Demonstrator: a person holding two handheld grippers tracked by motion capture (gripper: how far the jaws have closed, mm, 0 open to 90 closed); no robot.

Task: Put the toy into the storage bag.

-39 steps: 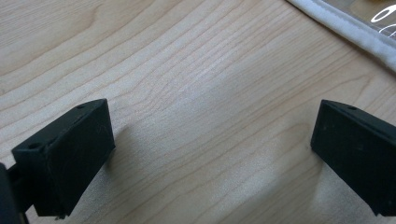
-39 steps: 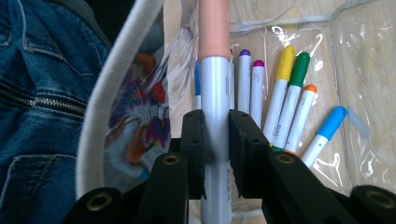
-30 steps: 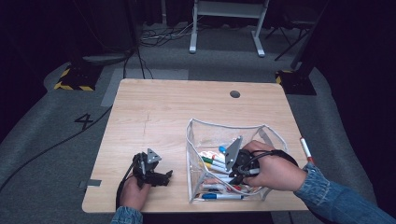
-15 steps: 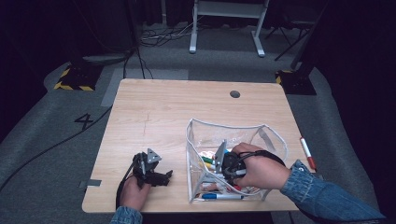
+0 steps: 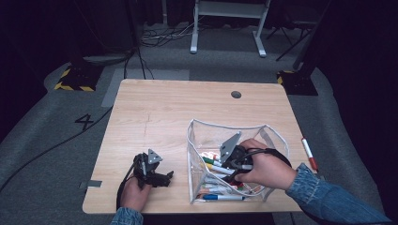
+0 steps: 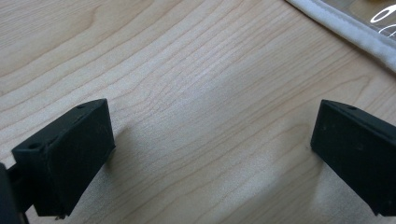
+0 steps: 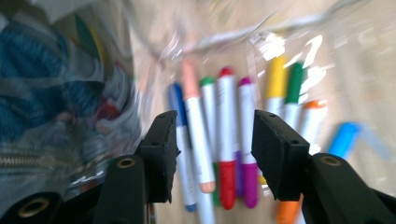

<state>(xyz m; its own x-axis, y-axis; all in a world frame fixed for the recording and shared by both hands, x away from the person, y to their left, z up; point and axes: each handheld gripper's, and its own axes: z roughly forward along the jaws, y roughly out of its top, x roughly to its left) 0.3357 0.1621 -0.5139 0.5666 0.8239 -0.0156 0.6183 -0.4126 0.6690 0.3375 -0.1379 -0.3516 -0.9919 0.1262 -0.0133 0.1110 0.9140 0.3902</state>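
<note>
1. Two hand-held grippers on one wooden desk (image 5: 178, 112). The left hand-held gripper (image 5: 162, 177) rests at about 7 o'clock on the desk, near the front edge, pointing toward 3 o'clock; in the left gripper view (image 6: 212, 154) its jaws stand wide apart over bare wood, nothing between them.
2. One clear plastic pouch (image 5: 272, 136), open at the top, at about 5 o'clock on the desk, just beside the left hand-held gripper's reach but apart from it.
3. The right hand-held gripper (image 5: 224, 165) is inside the pouch, pointing toward 9 o'clock. Its jaws have just been opening; in the right gripper view (image 7: 215, 149) they stand apart above the markers, pads pressing on none of them.
4. Several markers (image 5: 213, 165) lie loose on the pouch floor. In the high view their long axes run roughly 3 to 9 o'clock. In the right gripper view they lie side by side along the jaws' line: a red-capped marker (image 7: 226, 140), a magenta one (image 7: 247, 140) and a peach one (image 7: 198, 135) between the jaws.
5. One blue marker (image 5: 220, 197) at the pouch's front wall, long axis 3 to 9 o'clock.
6. One red-capped marker (image 5: 309, 153) outside the pouch at the desk's right edge, long axis roughly 11 to 5 o'clock.
</note>
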